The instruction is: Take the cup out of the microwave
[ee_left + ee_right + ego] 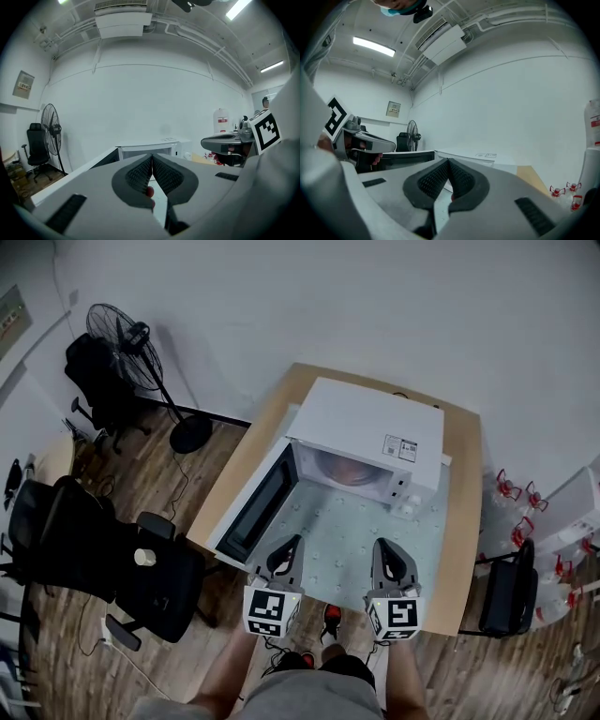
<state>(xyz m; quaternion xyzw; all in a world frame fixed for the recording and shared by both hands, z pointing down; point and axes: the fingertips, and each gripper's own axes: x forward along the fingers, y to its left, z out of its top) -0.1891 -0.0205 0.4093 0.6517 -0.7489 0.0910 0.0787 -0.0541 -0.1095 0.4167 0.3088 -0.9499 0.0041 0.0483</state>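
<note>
My left gripper (pixel 294 542) and right gripper (pixel 382 546) were both closed and empty, just near of the open microwave (pixel 366 427) on the table (pixel 464 512); I couldn't make out the cup inside.

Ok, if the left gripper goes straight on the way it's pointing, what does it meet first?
Most likely the microwave: the left gripper aims at its open front, beside the swung-out door. Nothing on the table stands between them, though depth is hard to judge.
</note>
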